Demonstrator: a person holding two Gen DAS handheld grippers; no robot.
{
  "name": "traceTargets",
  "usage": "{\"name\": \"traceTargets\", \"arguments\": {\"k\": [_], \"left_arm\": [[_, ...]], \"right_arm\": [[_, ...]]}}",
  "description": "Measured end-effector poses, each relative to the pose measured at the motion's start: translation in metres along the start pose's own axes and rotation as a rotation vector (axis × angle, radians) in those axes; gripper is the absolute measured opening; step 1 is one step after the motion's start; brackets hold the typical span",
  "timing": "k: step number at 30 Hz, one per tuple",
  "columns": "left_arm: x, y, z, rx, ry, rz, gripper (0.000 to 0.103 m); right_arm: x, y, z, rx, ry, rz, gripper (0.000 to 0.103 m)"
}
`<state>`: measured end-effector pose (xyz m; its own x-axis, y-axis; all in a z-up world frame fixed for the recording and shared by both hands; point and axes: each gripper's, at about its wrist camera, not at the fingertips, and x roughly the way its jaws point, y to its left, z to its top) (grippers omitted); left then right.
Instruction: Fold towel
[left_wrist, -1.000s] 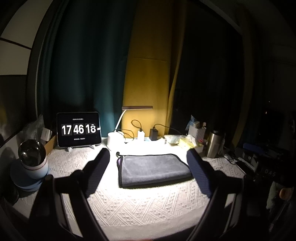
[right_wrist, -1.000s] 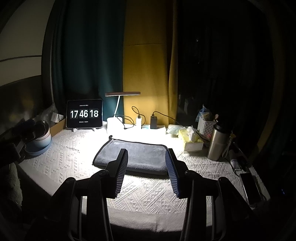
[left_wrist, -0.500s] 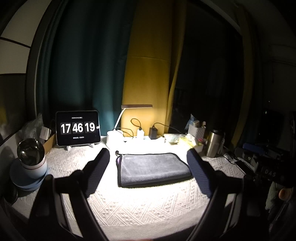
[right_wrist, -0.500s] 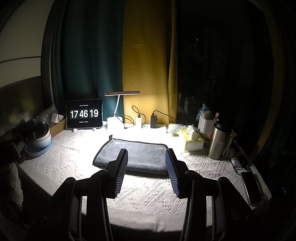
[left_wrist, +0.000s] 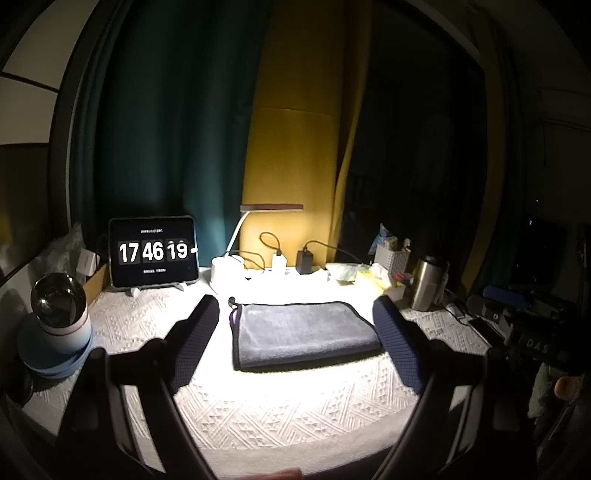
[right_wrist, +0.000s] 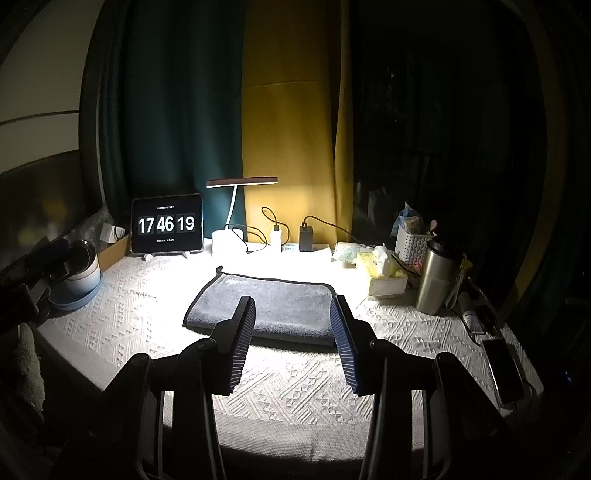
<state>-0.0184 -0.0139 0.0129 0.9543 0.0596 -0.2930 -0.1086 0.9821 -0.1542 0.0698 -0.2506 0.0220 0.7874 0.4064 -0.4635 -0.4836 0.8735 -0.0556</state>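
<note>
**Towel folded, both grippers held clear**

Nearest the front edge of the table (right_wrist: 295, 417), the left gripper (left_wrist: 295, 325) and right gripper (right_wrist: 291, 314) are held spread, nothing pinched. Beyond them, at mid-table, the grey towel (left_wrist: 303, 332) is seen lying already doubled; a further fold is possibly left. At the back-left corner, "17 46 19" is read on the tablet clock (right_wrist: 167, 224); its smaller print is illegible.
</note>
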Motion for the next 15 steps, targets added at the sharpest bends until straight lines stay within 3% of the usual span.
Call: {"name": "traceTargets", "arguments": {"k": [15], "left_arm": [[0.0021,0.0001,-0.0016,-0.004,0.003,0.002,0.086]], "right_arm": [[0.0044,-0.0017,-0.0016,0.006,0.005,-0.003,0.045]]}}
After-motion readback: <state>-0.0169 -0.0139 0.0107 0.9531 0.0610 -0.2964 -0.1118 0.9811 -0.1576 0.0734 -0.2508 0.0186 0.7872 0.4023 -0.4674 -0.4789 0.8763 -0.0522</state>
